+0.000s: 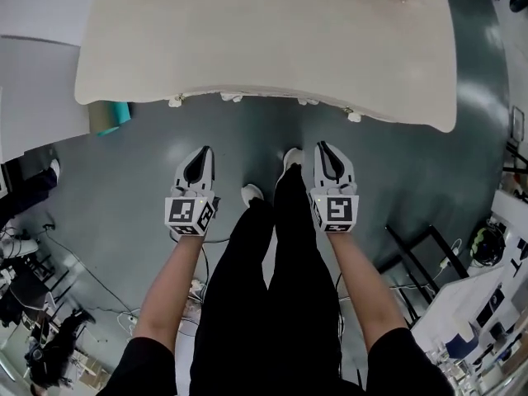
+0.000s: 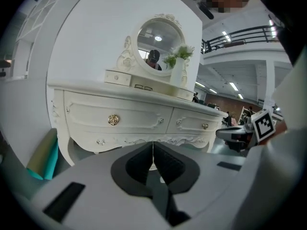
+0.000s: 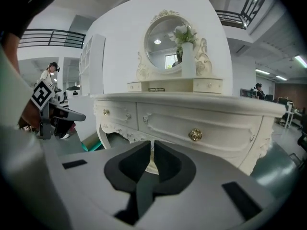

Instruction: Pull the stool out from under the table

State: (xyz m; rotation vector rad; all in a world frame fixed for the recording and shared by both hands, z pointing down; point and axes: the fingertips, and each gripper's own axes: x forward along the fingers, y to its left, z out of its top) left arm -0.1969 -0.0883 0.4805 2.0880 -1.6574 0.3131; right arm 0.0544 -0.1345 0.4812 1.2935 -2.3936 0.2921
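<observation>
- The dressing table [image 1: 264,48] is the biggest thing here: cream, with a curved front, carved legs and two drawers. From above, its top fills the upper part of the head view.
- The grey floor [image 1: 140,163] shines dully in front of it, and a teal roll [image 1: 111,115] lies by the table's left end.
- The person stands facing the table, with black trouser legs [image 1: 272,295] and white shoes just short of its front edge.
- A round mirror [image 2: 159,41] in a carved frame stands on the tabletop, and a white vase of greenery [image 2: 177,70] stands before it.
- The left gripper [image 1: 204,151] is held low in front of the left leg and points at the table. Its jaws are pressed together with nothing in them.
- The right gripper [image 1: 321,146] is level with it at the right leg. Its jaws are pressed together too, and it is empty.
- The stool [image 3: 152,167] is poorly seen. A pale sliver below the table's skirt, just past the jaw tips, is probably it, tucked underneath; the tabletop covers it from above.
- A gold knob [image 2: 113,120] sits on each drawer front.
</observation>
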